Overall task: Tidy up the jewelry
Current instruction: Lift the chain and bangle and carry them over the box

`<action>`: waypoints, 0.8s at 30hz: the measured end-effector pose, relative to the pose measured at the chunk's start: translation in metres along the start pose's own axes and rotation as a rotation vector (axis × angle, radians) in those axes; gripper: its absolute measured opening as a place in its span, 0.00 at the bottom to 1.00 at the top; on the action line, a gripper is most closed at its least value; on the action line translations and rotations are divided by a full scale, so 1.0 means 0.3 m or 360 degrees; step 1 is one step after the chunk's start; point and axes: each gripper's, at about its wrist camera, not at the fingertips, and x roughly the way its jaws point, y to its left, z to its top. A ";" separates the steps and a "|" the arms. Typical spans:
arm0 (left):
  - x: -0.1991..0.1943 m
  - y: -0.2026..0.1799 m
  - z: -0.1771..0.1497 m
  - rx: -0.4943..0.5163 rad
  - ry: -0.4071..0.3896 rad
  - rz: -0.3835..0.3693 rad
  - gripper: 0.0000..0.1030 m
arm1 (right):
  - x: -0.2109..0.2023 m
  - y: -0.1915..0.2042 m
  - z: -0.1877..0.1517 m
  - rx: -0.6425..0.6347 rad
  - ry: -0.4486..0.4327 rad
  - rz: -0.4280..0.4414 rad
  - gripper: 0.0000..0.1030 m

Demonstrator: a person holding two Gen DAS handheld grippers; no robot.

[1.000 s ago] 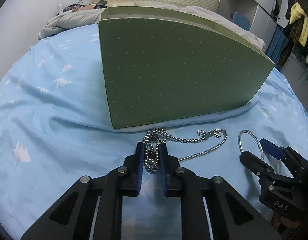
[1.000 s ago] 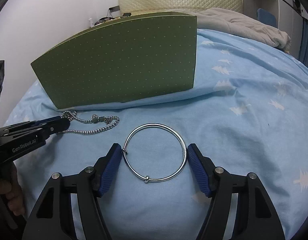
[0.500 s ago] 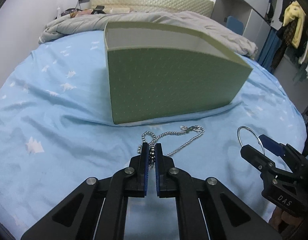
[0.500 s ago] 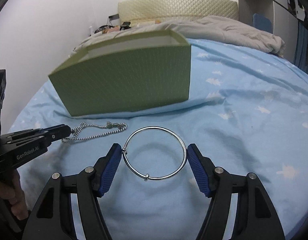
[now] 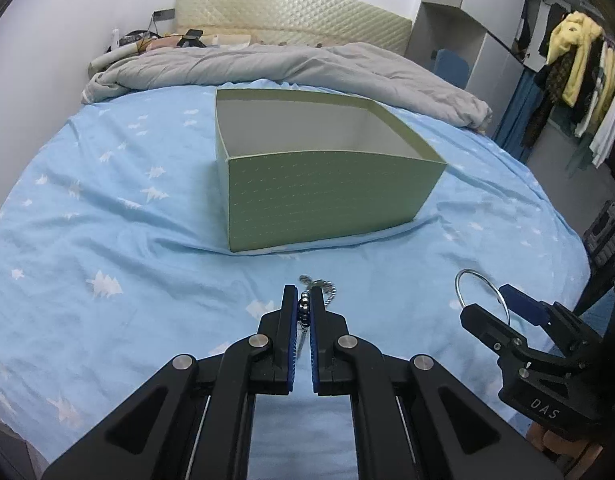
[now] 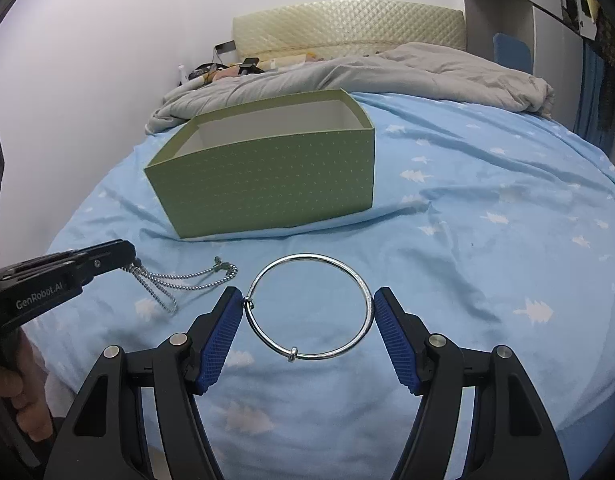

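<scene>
An open green box (image 5: 327,200) (image 6: 267,184) stands on the blue bed sheet, white inside. My left gripper (image 5: 303,304) is shut on a silver bead chain (image 5: 305,308), held in the air in front of the box. In the right wrist view the chain (image 6: 187,280) hangs from the left gripper (image 6: 129,258) in loops. My right gripper (image 6: 309,308) is shut on a silver bangle (image 6: 307,264), its blue pads pressed on the ring's two sides, lifted above the sheet. The bangle (image 5: 479,280) and right gripper (image 5: 495,304) also show at the lower right of the left wrist view.
A grey duvet (image 5: 307,68) lies bunched behind the box, before a padded headboard (image 5: 291,12). Clothes (image 5: 575,60) hang at the far right beside a cupboard. A hand (image 6: 11,392) grips the left gripper's handle. The blue sheet (image 6: 507,240) spreads wide to the right.
Both grippers rose and drew back from the box, so its white inside shows now. The left jaws closed on the chain and lifted it off the sheet; the bangle rose with the right gripper.
</scene>
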 end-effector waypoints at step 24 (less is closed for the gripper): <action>-0.152 -0.090 0.308 0.0176 -0.0010 -0.0092 0.03 | -0.144 0.039 0.295 -0.0034 -0.0102 -0.0050 0.64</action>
